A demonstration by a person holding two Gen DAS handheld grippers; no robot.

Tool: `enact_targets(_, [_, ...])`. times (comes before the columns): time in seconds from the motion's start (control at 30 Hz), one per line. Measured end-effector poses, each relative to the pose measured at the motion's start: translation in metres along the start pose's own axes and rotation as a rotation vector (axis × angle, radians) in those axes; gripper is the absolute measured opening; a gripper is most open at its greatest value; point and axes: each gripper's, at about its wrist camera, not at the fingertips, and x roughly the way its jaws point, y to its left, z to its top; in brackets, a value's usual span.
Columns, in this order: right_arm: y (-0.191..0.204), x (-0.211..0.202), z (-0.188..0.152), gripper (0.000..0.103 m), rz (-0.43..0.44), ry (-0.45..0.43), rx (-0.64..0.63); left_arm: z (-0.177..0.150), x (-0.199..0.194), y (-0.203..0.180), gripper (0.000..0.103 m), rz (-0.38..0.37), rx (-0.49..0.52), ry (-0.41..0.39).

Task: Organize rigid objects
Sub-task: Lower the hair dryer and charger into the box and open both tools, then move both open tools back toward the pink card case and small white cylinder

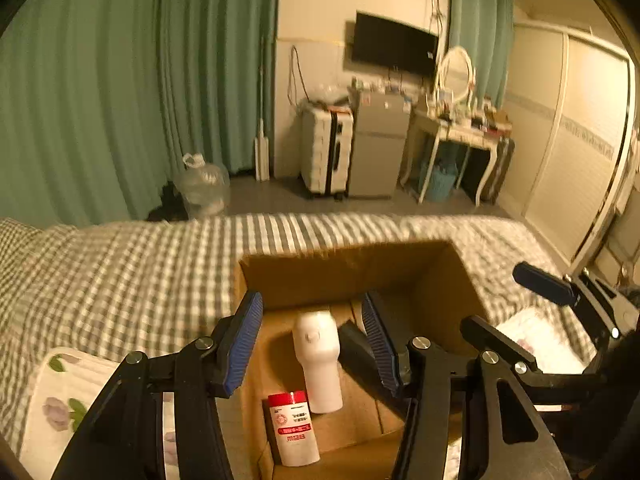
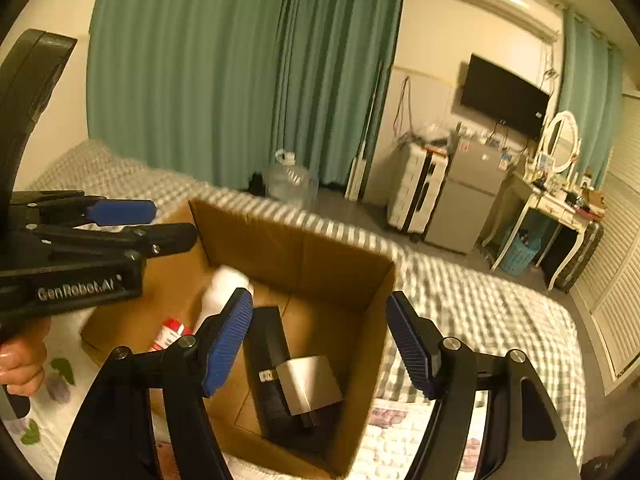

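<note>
Bedroom in a home. Bed (image 1: 160,264) with green-checked cover in the foreground. Beyond the bed's foot: teal floor-length curtains (image 1: 140,80); wall-mounted television (image 1: 394,44); white suitcase (image 1: 326,152) and small grey fridge (image 1: 380,148) under the television; white dressing surface (image 1: 460,132) with oval mirror (image 1: 456,74) right of the fridge. Air conditioner (image 2: 508,4) high above the television.

So the open cardboard box (image 1: 436,276) sits on the checked bed, flaps up. Inside there's a white bottle (image 1: 318,360) lying on its side on the left, and a smaller white tube with a red cap (image 1: 292,428) just beside it – nearly touching. On the right side a long black box (image 2: 272,368) lies flat with a silvery sleeve (image 2: 310,384) around its near end.
</note>
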Motion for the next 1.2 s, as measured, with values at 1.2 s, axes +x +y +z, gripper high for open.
enact_targets(1.2, [0.054, -0.263, 0.003, 0.103, -0.049, -0.355, 0.063, -0.033, -0.24, 0.004, 0.067, 0.114, -0.072, -0.364])
